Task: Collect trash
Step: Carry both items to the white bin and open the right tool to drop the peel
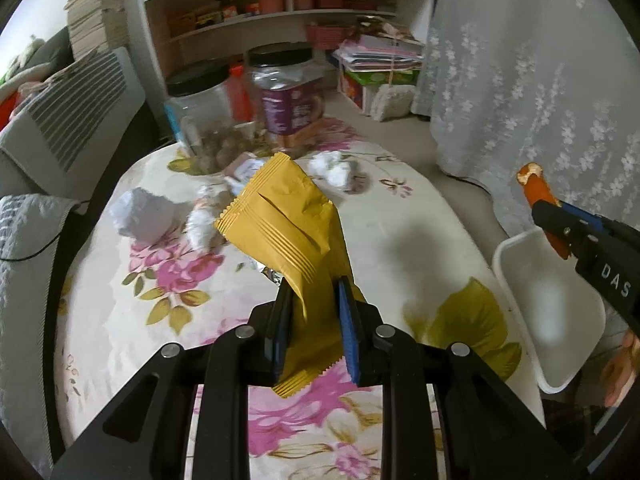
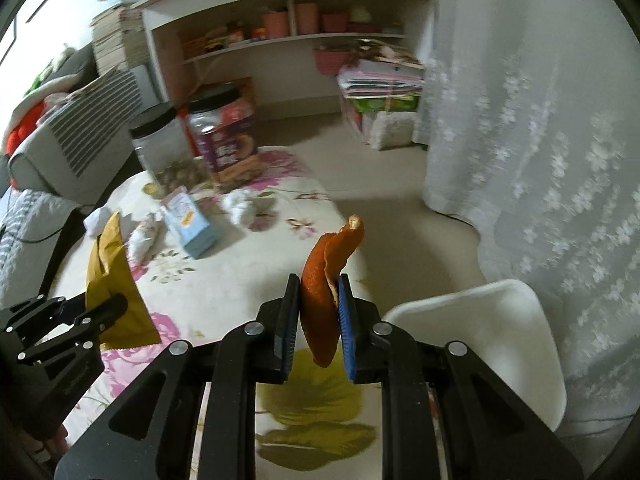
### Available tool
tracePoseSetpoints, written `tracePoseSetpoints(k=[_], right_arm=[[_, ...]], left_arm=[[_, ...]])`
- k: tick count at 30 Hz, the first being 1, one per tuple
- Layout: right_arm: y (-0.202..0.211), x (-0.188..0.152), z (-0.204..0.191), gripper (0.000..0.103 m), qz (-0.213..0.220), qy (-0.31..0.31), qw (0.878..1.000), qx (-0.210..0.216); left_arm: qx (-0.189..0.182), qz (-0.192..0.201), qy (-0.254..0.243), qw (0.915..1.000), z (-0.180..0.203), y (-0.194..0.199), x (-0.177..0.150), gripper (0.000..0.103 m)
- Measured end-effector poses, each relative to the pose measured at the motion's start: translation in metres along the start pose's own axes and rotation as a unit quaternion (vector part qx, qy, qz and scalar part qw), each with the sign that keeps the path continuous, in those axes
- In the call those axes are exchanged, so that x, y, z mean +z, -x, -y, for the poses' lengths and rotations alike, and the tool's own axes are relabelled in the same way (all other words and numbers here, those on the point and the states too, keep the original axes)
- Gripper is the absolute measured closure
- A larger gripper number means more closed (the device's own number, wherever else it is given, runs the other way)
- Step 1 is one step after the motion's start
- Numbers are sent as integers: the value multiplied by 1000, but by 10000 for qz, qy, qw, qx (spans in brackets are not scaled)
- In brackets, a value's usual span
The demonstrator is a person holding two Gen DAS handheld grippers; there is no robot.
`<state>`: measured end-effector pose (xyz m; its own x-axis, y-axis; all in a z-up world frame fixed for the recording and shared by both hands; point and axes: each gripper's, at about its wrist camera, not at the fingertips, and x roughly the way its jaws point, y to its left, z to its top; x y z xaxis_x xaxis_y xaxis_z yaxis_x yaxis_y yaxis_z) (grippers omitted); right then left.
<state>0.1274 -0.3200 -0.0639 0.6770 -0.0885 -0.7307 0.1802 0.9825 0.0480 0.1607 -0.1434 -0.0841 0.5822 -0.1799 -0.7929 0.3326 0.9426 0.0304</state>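
— Left wrist view: what is the left gripper (image 1: 316, 304) holding?
— Its fingers are pinching a mustard-yellow wrapper (image 1: 288, 232), creased, with ribbed seals and a zigzag-cut end, standing up above the flowered table (image 1: 400, 216).
— And the right gripper (image 2: 318, 316)?
— It is squeezing a curled orange peel (image 2: 324, 280), bright outside and paler inside, held just beside the white bin (image 2: 500, 320), which is sitting at the table's right edge.
— How is the room around the bin looking?
— Bare cloth is lying between the bin and the clutter; beige floor (image 2: 380, 176) is running beyond it to the lace curtain (image 2: 540, 140).
— What is still lying there?
— Well apart from the bin, I am counting three crumpled white tissues (image 1: 140, 212), one light-blue carton (image 2: 190, 220) and two black-lidded jars (image 1: 280, 88).
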Motion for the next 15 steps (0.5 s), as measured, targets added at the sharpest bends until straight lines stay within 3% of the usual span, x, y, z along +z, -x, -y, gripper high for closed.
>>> tracePoseSetpoints(k=[12,15], right_arm=[[16,-11,80,85,3,-571,9966,-598],[20,-15,98,78,1,-706,9947,-749]], left_arm=[[-454,32,-553,9974,72,3,6,80],[-593,86,-748,9954,97,6,8,80]])
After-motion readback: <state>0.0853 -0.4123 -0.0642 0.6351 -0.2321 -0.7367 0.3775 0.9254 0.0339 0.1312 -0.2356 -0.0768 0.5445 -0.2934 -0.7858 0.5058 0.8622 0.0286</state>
